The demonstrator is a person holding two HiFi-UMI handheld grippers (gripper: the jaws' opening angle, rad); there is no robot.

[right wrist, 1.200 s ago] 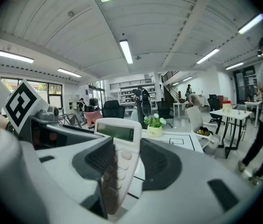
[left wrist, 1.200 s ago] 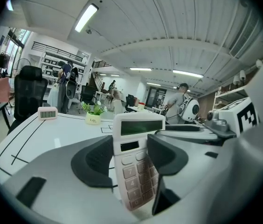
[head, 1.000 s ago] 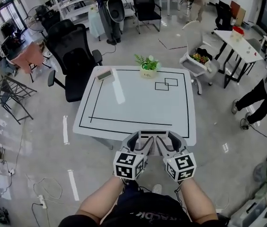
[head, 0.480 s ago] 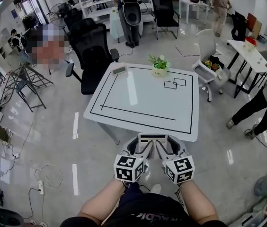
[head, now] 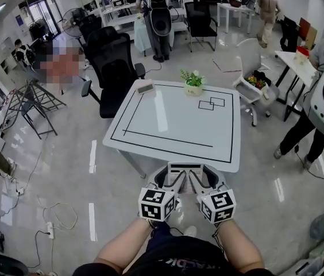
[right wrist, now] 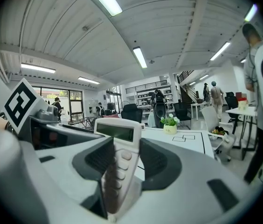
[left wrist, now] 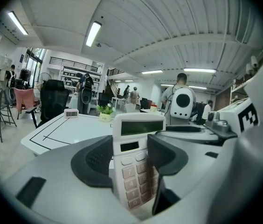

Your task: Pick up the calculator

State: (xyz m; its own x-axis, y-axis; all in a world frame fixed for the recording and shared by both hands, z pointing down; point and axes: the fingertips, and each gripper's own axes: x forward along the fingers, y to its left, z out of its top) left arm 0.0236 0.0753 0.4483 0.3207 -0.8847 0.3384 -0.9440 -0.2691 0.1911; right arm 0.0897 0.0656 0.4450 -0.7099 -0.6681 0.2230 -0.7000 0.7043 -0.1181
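The jaws of my left gripper [left wrist: 130, 146] are standing at a middle width and pressing on the two long sides of the calculator [left wrist: 138, 171], whose keys are facing this camera. The jaws of my right gripper [right wrist: 126, 149] are clamping the same calculator, which is showing there almost edge-on with the display at the top. So both grippers are sharing one thing. It is hanging in the air just in front of my body, well apart from the white table [head: 168, 137].

I am judging the calculator to be light and stiff, a plastic shell with smooth sides that may be slipping under a weak grip. The keys and the display window are the delicate parts. The side edges of the body, below the display, are seeming to me the right place to take hold of it.

Both forearms are reaching forward side by side. The grippers are angling toward each other and pointing a little downward, with their marker cubes near one another. A potted plant [head: 193, 84] is standing at the table's far edge.
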